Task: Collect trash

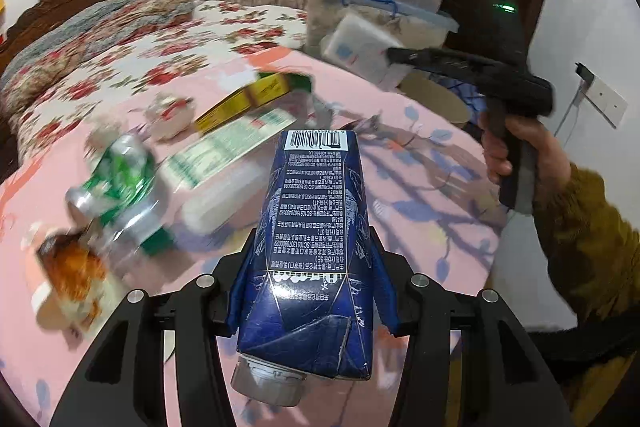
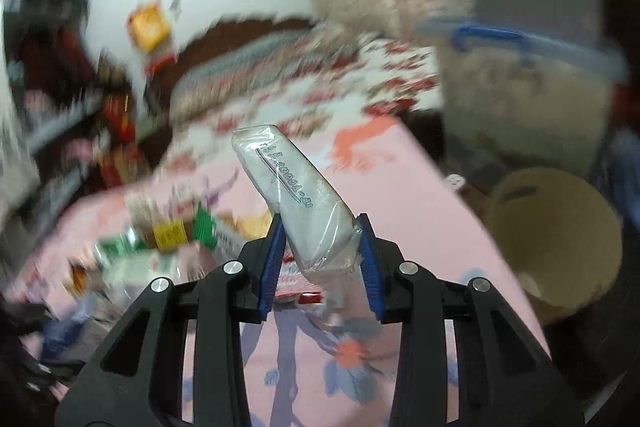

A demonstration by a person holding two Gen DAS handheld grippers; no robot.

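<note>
My left gripper (image 1: 310,301) is shut on a dark blue drink carton (image 1: 316,247), held above the pink bedsheet (image 1: 420,195), its grey cap end toward the camera. My right gripper (image 2: 320,259) is shut on a white plastic-wrapped packet (image 2: 296,195) that sticks up and away from the blue pads. The right gripper also shows in the left wrist view (image 1: 396,57), held by a hand, with the white packet (image 1: 360,47) at its tip. Loose trash lies on the sheet: a crushed green can (image 1: 120,187), a yellow-green box (image 1: 248,103), a white carton (image 1: 216,171) and an orange wrapper (image 1: 68,275).
A tan round bin (image 2: 560,239) stands off the bed's right edge; it also shows in the left wrist view (image 1: 440,95). Stacked clear storage boxes with blue lids (image 1: 384,7) stand behind it. A floral quilt (image 1: 120,39) covers the far bed. The right wrist view is motion-blurred.
</note>
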